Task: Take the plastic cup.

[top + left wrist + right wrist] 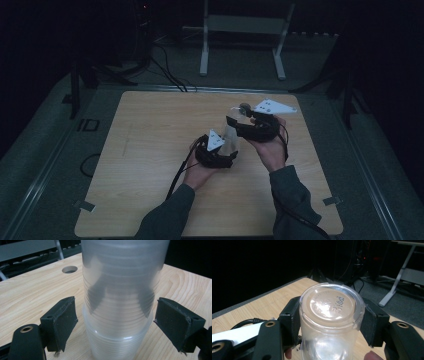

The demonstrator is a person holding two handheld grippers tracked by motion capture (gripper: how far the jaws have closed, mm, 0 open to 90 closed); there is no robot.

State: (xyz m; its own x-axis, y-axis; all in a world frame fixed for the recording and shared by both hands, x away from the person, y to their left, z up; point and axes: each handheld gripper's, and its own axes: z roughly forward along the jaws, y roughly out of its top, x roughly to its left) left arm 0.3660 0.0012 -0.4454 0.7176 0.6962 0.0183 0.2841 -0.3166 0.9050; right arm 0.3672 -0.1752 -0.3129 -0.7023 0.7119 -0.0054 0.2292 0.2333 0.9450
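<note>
Pale wooden tabletop [150, 165], smooth grain, round hole [69, 269] in it beyond the cups; everything else placed rel. to it. Standing upside down near its middle: stack of clear, ribbed thin-plastic cups [231, 137], nested, bases up. Judgement: v. light, flexible walls, slick, likely to buckle or crack if squeezed hard, so best taken low on the ribs or near the stiffer base ring w/ light pressure.

Right gripper [332, 322] is clamped on the top cup [329, 315] just under its embossed round base, pads pressing both sides (held above the table).

Left gripper [115, 322] straddles the lower cups [117, 340] on the tabletop, jaws apart, foam pads clear of the plastic, gripping nothing.
</note>
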